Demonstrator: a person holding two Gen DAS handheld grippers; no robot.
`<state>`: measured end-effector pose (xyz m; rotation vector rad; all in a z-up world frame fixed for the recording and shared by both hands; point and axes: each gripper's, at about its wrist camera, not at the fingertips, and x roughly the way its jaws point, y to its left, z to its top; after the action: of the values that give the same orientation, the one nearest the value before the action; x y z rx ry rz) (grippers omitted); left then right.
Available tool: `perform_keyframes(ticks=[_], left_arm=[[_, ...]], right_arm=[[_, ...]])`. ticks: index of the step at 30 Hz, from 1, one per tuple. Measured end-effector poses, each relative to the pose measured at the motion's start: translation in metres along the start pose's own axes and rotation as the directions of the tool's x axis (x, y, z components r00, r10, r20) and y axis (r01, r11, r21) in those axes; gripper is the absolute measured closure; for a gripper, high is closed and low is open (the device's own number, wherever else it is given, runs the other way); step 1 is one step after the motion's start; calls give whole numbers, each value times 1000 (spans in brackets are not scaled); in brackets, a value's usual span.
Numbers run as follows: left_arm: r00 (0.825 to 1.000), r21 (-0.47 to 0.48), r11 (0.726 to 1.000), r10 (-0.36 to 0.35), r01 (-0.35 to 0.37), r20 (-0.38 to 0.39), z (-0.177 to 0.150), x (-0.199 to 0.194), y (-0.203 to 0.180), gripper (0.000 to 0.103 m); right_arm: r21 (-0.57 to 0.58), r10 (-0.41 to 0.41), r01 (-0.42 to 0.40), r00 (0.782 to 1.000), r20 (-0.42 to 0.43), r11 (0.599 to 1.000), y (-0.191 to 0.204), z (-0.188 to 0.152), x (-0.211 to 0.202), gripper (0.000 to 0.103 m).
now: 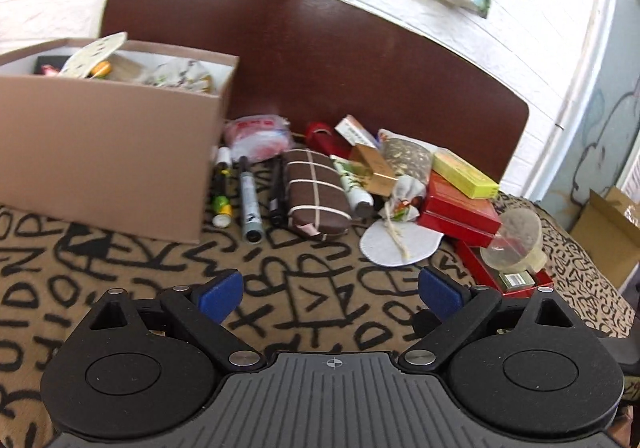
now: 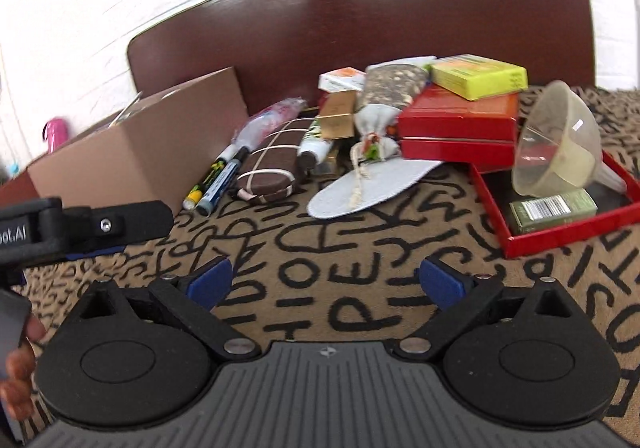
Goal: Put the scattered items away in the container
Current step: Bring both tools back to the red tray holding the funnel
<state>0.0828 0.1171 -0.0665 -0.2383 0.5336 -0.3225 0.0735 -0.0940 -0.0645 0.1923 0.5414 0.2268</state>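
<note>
A brown cardboard box [image 1: 108, 152] stands at the left on the patterned blanket and holds several items; it also shows in the right wrist view [image 2: 132, 164]. Scattered items lie to its right: markers [image 1: 250, 200], a brown striped pouch [image 1: 316, 192], a white insole [image 1: 400, 244], red boxes [image 1: 460, 208], a yellow-green box [image 1: 466, 174] and a clear funnel [image 1: 516, 240]. My left gripper [image 1: 330, 292] is open and empty, short of the pile. My right gripper [image 2: 326, 280] is open and empty, in front of the insole [image 2: 360, 184] and funnel [image 2: 560, 140].
A dark brown headboard [image 1: 320, 48] rises behind the pile against a white wall. A red lid tray [image 2: 560, 224] holds a small green box [image 2: 552, 208]. The left gripper's body [image 2: 80, 228] shows at the right wrist view's left edge. A cardboard carton [image 1: 608, 232] stands past the bed's right edge.
</note>
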Motion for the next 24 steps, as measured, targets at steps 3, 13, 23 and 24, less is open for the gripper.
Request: perform_keyframes(ticks=[3,13,23,24], left_arm=[[1000,5,1000,-17,17,-13,2,8,-5,8],[994,14,997,-73,74,-79,-7,36,-30,18],[996,-13,1000,-27,26,-85,-7,32,-21,15],[996,-18,1000,-25,24,-82,-7,30,-19,15]], right_arm=[[19,-58,57,997,50,998,-11,4,-8,5],[-8,-178,179,982,62,984,-62,17,-22,32],[-119,-139,129,987,-78,984,-66,37,38,39],[-125,-151,139,985,-87,982,-63,39,39,50]])
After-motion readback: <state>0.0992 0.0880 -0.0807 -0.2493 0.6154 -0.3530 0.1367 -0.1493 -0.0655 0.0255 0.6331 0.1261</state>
